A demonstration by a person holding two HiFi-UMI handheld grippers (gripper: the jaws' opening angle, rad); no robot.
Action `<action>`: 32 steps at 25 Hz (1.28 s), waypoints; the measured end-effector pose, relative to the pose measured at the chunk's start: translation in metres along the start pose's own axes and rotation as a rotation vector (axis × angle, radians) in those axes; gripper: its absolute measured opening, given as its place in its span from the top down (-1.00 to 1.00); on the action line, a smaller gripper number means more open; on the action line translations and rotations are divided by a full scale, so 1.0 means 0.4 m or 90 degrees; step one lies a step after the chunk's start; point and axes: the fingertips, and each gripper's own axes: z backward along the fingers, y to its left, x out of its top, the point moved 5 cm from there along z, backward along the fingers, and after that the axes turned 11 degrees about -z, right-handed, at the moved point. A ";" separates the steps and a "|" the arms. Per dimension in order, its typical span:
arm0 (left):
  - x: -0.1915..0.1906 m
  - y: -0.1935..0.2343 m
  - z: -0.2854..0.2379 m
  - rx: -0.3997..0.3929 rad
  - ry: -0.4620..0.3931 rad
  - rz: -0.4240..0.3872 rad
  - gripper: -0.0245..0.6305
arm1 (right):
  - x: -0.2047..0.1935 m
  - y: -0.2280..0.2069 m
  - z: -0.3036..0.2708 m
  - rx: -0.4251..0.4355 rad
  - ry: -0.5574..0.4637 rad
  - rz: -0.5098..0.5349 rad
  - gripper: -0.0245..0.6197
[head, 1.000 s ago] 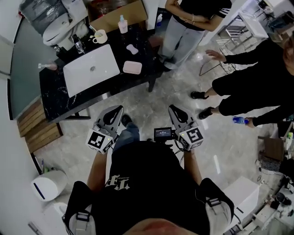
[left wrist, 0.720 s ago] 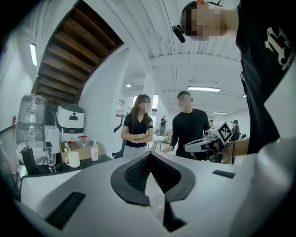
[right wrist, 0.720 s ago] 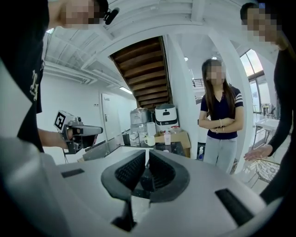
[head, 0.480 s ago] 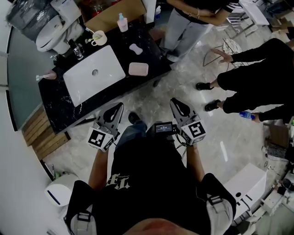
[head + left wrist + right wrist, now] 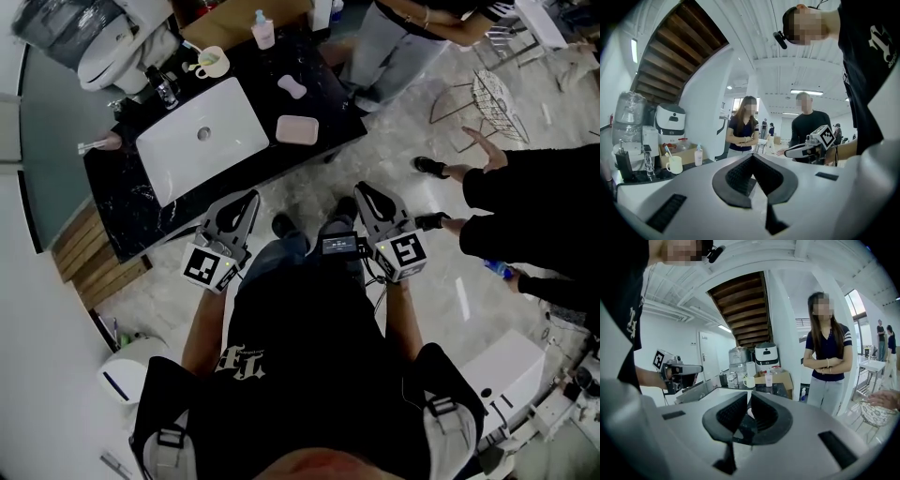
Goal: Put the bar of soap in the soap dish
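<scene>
In the head view a pale, bone-shaped bar of soap [image 5: 292, 86] lies on the black marble counter [image 5: 122, 202], right of the white sink [image 5: 202, 139]. A pink soap dish [image 5: 296, 129] sits nearer me by the counter's right corner, apart from the soap. Both grippers are held side by side short of the counter's front edge. My left gripper [image 5: 251, 200] [image 5: 752, 155] is shut and empty. So is my right gripper [image 5: 364, 190] [image 5: 749, 393]. Each shows in the other's view: the right gripper [image 5: 811, 145] and the left gripper [image 5: 677, 370].
A cup with a toothbrush [image 5: 212, 63] [image 5: 674, 164], a small bottle [image 5: 263, 30] [image 5: 768, 378] and a faucet [image 5: 161, 89] stand at the counter's back. A toilet [image 5: 112, 47] is behind. People stand at the right near a wire basket [image 5: 497, 94]. A white bin [image 5: 127, 370] sits lower left.
Both grippers have moved forward together and the counter with soap and dish now lies closer in front of them. Both jaws stay shut. The person's hand at right has shifted.
</scene>
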 end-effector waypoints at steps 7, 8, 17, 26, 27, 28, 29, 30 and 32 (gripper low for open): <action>-0.025 0.018 -0.086 0.042 -0.001 0.017 0.90 | 0.006 -0.111 -0.080 0.017 0.039 0.049 0.89; -0.029 0.019 -0.103 0.047 0.001 0.018 0.90 | 0.008 -0.127 -0.096 0.024 0.044 0.058 0.89; -0.047 0.005 -0.239 0.089 0.034 0.008 0.90 | -0.018 -0.292 -0.232 0.070 0.062 0.067 0.82; -0.051 -0.008 -0.310 0.108 0.050 0.016 0.90 | -0.030 -0.356 -0.349 0.091 0.092 0.087 0.67; -0.054 -0.007 -0.313 0.111 0.052 0.017 0.90 | -0.031 -0.360 -0.362 0.093 0.094 0.090 0.65; -0.057 -0.005 -0.315 0.113 0.054 0.018 0.90 | -0.033 -0.363 -0.376 0.094 0.097 0.094 0.63; -0.059 -0.003 -0.317 0.115 0.056 0.019 0.90 | -0.035 -0.366 -0.391 0.096 0.101 0.097 0.61; -0.060 -0.002 -0.318 0.118 0.057 0.020 0.90 | -0.037 -0.369 -0.405 0.097 0.105 0.100 0.59; -0.060 0.000 -0.320 0.123 0.055 0.023 0.90 | -0.043 -0.374 -0.434 0.098 0.114 0.106 0.55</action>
